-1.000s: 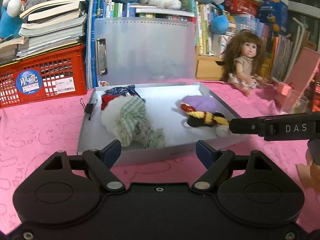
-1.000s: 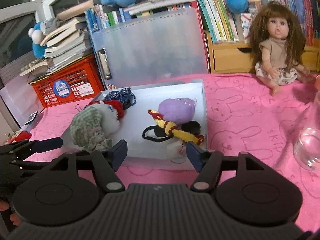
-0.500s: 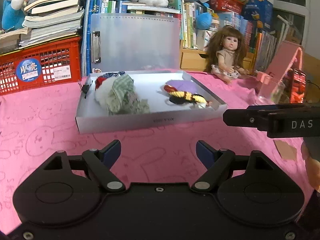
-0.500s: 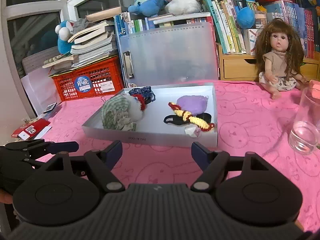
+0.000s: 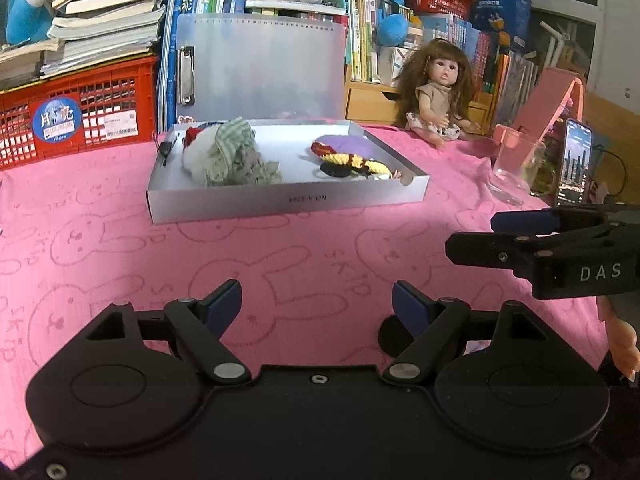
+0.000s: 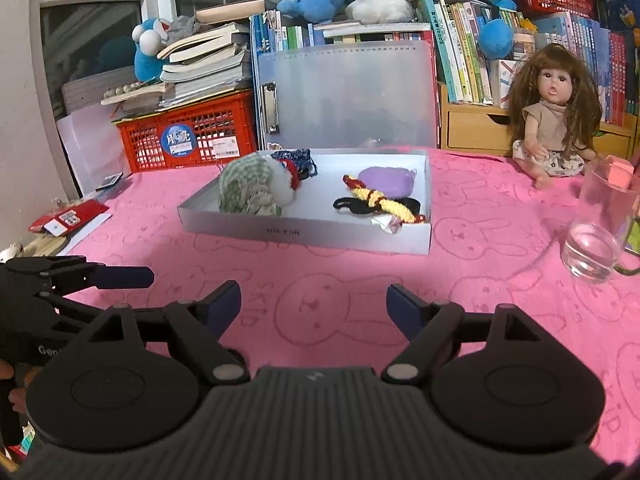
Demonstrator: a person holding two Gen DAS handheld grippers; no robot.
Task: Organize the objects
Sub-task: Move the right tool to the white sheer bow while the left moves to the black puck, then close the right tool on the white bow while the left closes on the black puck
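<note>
A shallow grey tray [image 5: 288, 201] [image 6: 304, 234] sits on the pink cloth ahead of both grippers. It holds a green checked and white soft toy [image 5: 228, 156] [image 6: 252, 190], a purple pouch [image 5: 348, 145] [image 6: 386, 180], a yellow and red knitted cord [image 5: 354, 160] [image 6: 380, 200] and a black hair tie [image 6: 352, 206]. My left gripper [image 5: 318, 306] is open and empty, well short of the tray. My right gripper [image 6: 314, 302] is open and empty too; it shows at the right of the left wrist view [image 5: 496, 236].
A doll [image 5: 436, 96] [image 6: 554, 112] sits at the back right. A glass mug [image 6: 596, 228] [image 5: 516, 164] and a phone [image 5: 574, 162] stand to the right. A red crate [image 5: 76, 116], stacked books and a translucent clipboard [image 5: 260, 72] line the back.
Both grippers have pulled back from the tray, which now lies farther ahead. Both stay open and empty.
</note>
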